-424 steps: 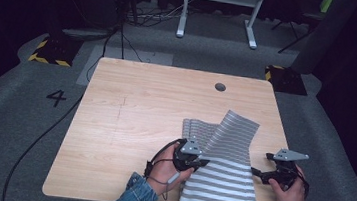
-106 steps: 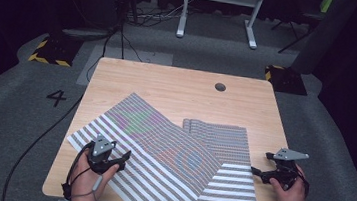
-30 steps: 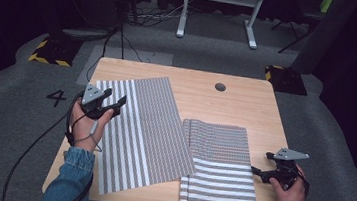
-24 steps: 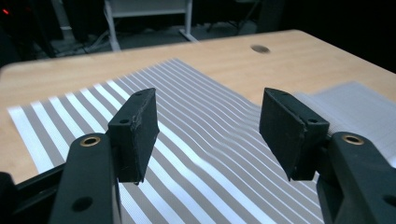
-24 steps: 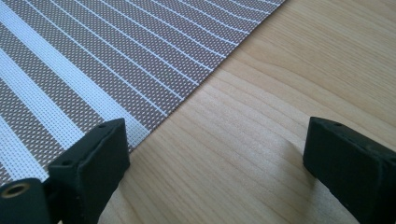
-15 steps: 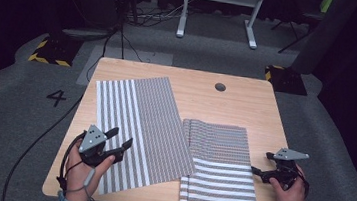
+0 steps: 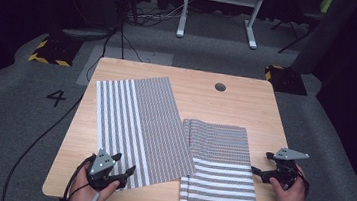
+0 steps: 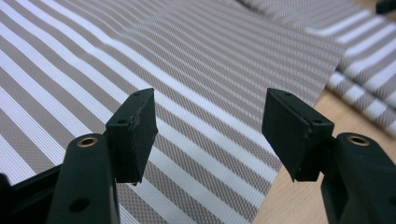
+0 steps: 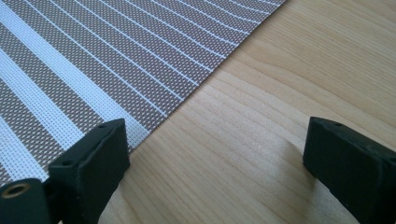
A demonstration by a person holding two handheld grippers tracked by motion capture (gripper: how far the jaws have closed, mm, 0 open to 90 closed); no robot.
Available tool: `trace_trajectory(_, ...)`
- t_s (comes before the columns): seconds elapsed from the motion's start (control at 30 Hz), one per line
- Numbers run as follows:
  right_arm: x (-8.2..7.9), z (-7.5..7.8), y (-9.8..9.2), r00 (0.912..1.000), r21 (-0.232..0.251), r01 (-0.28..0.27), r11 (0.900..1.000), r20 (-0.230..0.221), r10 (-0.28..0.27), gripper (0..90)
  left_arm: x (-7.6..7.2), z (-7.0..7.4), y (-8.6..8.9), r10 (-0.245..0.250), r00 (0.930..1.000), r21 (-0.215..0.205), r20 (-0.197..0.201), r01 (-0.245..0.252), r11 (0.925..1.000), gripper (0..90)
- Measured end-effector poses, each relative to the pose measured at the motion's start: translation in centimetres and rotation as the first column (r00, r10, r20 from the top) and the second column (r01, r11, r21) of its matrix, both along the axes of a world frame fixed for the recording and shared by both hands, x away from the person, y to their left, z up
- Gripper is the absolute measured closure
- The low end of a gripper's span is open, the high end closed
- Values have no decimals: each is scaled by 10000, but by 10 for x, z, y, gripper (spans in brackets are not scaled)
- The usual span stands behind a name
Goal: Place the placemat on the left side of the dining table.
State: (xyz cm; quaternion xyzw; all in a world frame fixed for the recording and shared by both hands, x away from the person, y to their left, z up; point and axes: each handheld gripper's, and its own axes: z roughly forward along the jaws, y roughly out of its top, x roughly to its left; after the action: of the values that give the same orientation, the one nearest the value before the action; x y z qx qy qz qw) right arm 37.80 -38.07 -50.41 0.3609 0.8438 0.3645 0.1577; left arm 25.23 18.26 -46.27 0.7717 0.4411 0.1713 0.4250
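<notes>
A thin, floppy striped mat (image 7: 138,126) lies flat on the table (image 7: 226,108) beside a stack (image 7: 219,167). Left gripper (image 7: 121,171) hovers open over its near corner, the best pinch point. Right gripper (image 7: 259,171) rests open.

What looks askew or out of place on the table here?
The left mat lies askew, its near corner overlapping the folded mat. No spill or damage shows.
</notes>
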Motion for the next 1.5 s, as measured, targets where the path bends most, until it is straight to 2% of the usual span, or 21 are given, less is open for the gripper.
trace_trajectory(0.03, 0, 0, 0, 10000, 6, 0, 10000, 11, 0, 74, -1, -5, -3, -27, 9996, 297, -292, 35, 9996, 351)
trace_trajectory(0.17, 0, 0, 0, 10000, 0, -4, 10000, 2, 4, 74, -1, -11, -6, 103, 9981, 536, -607, -70, 9985, 334)
trace_trajectory(0.33, 0, 0, 0, 10000, 4, -3, 10000, 7, 3, 74, -2, -18, -14, 292, 9922, 923, -1213, -180, 9956, 296)
trace_trajectory(0.37, 0, 0, 0, 10000, 12, 3, 10000, 20, -3, 73, -2, -21, -16, 414, 9880, 1339, -1490, -213, 9908, 277)
trace_trajectory(0.4, 0, 0, 0, 10000, 12, 3, 10000, 20, -3, 73, -2, -21, -16, 414, 9880, 1339, -1490, -213, 9908, 271)
trace_trajectory(0.43, 0, 0, 0, 10000, 5, -2, 10000, 4, 2, 74, -1, -25, -18, 592, 9818, 1755, -1803, -271, 9841, 267)
trace_trajectory(0.47, 0, 0, 0, 10000, 5, -2, 10000, 4, 2, 74, -1, -25, -18, 592, 9818, 1755, -1803, -271, 9841, 267)
trace_trajectory(0.5, 0, 0, 0, 10000, 5, -3, 10000, 3, 3, 74, -1, -30, -21, 823, 9803, 2277, -1794, -400, 9729, 264)
trace_trajectory(0.7, 0, 0, 0, 10000, 0, -1, 10000, 9, 1, 73, -1, -30, -22, 1063, 9764, 2047, -1880, -669, 9765, 261)
trace_trajectory(0.8, 0, 0, 0, 10000, 0, 9, 10000, 7, -9, 74, -1, -30, -21, 1120, 9754, 2011, -1900, -729, 9768, 294)
trace_trajectory(0.87, 0, 0, 0, 10000, -7, -7, 10000, 4, 7, 74, -1, -29, -21, 1292, 9736, 2118, -1881, -882, 9733, 310)
trace_trajectory(0.93, 0, 0, 0, 10000, -7, -9, 10000, 6, 9, 73, 0, -29, -20, 1273, 9734, 2098, -1903, -863, 9739, 357)
trace_trajectory(1.13, 0, 0, 0, 10000, -8, -10, 10000, 6, 10, 73, 3, -27, -18, 1288, 9721, 2139, -1960, -858, 9731, 416)
trace_trajectory(1.2, 0, 0, 0, 10000, -6, -7, 10000, 5, 7, 74, 5, -26, -17, 1337, 9722, 2237, -1923, -892, 9706, 496)
trace_trajectory(1.23, 0, 0, 0, 10000, -6, -7, 10000, 5, 7, 74, 6, -26, -15, 1295, 9733, 2193, -1898, -865, 9718, 496)
trace_trajectory(1.3, 0, 0, 0, 10000, -7, -8, 10000, 6, 8, 74, 7, -26, -13, 1222, 9770, 2207, -1747, -821, 9719, 572)
trace_trajectory(1.33, 0, 0, 0, 10000, -6, -8, 10000, 4, 8, 73, 9, -27, -11, 1082, 9806, 2177, -1636, -711, 9734, 631)
trace_trajectory(1.37, 0, 0, 0, 10000, -3, 9, 10000, 7, -9, 73, 10, -27, -10, 1069, 9820, 2250, -1556, -702, 9718, 755)
trace_trajectory(1.4, 0, 0, 0, 10000, -3, 9, 10000, 7, -9, 73, 11, -26, -8, 1053, 9829, 2298, -1511, -686, 9708, 755)
trace_trajectory(1.43, 0, 0, 0, 10000, -1, -6, 10000, 9, 6, 74, 12, -25, -5, 1096, 9827, 2250, -1494, -742, 9715, 807)
trace_trajectory(1.5, 0, 0, 0, 10000, -5, -8, 10000, 6, 8, 74, 14, -21, 2, 1134, 9824, 2031, -1486, -820, 9757, 837)
